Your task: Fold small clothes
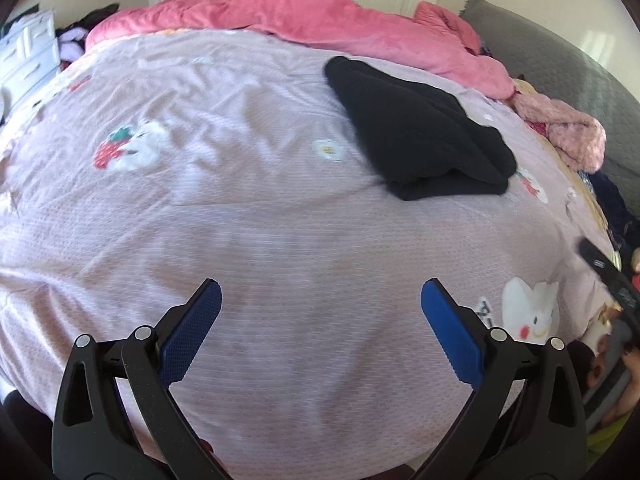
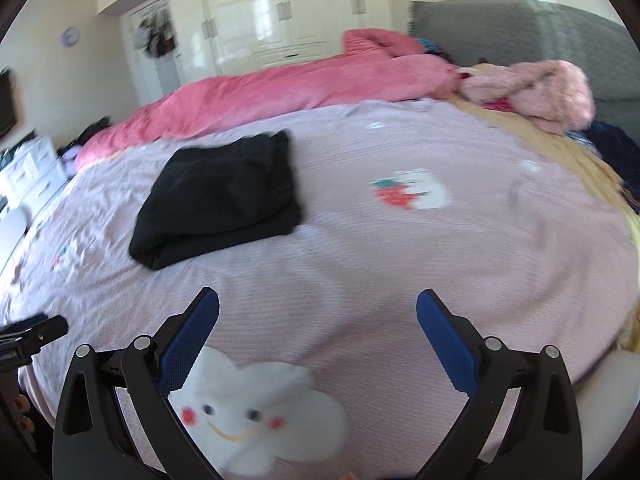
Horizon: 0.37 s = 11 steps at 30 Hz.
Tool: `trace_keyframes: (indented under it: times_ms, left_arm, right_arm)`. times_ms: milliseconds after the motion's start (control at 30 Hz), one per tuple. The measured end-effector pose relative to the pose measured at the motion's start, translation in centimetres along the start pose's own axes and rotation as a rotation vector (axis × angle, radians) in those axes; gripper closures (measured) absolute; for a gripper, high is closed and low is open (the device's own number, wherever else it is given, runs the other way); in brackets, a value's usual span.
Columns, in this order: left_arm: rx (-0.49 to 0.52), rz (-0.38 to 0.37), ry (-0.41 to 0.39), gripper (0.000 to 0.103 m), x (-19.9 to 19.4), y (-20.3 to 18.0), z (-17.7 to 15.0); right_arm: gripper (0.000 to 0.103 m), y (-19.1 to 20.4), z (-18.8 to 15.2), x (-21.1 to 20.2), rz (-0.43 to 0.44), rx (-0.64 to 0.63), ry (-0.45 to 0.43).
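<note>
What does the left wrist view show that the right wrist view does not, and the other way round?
Only the left wrist view shows the daisy print beside the black garment. Only the right wrist view shows the smiling cloud patch and the round wall clock. Both show the folded black garment lying on the pink bedspread, the pink blanket behind it, the grey headboard, and open, empty grippers: left gripper, right gripper.

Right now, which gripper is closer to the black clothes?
Hard to call; perhaps right. The black clothes lie ahead-left of the right gripper, ahead-right of the left gripper. Neither touches them; both jaws are open.
</note>
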<state>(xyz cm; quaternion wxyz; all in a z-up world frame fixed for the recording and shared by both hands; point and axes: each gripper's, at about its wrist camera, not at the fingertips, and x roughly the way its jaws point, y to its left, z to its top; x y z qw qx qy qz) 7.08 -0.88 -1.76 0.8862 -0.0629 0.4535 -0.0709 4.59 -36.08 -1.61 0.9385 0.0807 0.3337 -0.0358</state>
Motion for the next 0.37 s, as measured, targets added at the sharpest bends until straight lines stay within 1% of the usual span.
trace_keyframes:
  times_ms: [67,133,167,200,267,300,367]
  left_arm:
    - [-0.022,0.030,-0.019,0.009,-0.7,2.4,0.9]
    - [-0.057,0.101,-0.056,0.009,-1.5,6.2,2.2]
    - [-0.085,0.149,-0.064,0.009,-1.7,8.9,3.0]
    - [-0.120,0.187,-0.067,0.009,-1.8,11.4,3.6]
    - [-0.198,0.262,-0.068,0.009,-2.0,16.6,4.8]
    - [-0.258,0.324,-0.064,0.009,-2.0,20.3,5.5]
    - [-0.341,0.414,-0.062,0.009,-2.0,25.5,6.5]
  right_arm:
    - [0.004,-3.2,-0.2,-2.5,-0.058,0.043,-0.042]
    - [0.004,-6.9,-0.8,-4.5,-0.142,0.099,-0.073]
    - [0.004,-10.2,-1.7,-5.8,-0.214,0.148,-0.075]
    - [0.004,-12.4,-2.4,-6.3,-0.268,0.180,-0.065]
    - [0.004,-17.9,-4.6,-7.5,-0.427,0.267,-0.025]
    - [0.004,-21.4,-6.1,-8.1,-0.521,0.330,0.009]
    - [0.004,-26.8,-8.4,-8.9,-0.663,0.436,0.071]
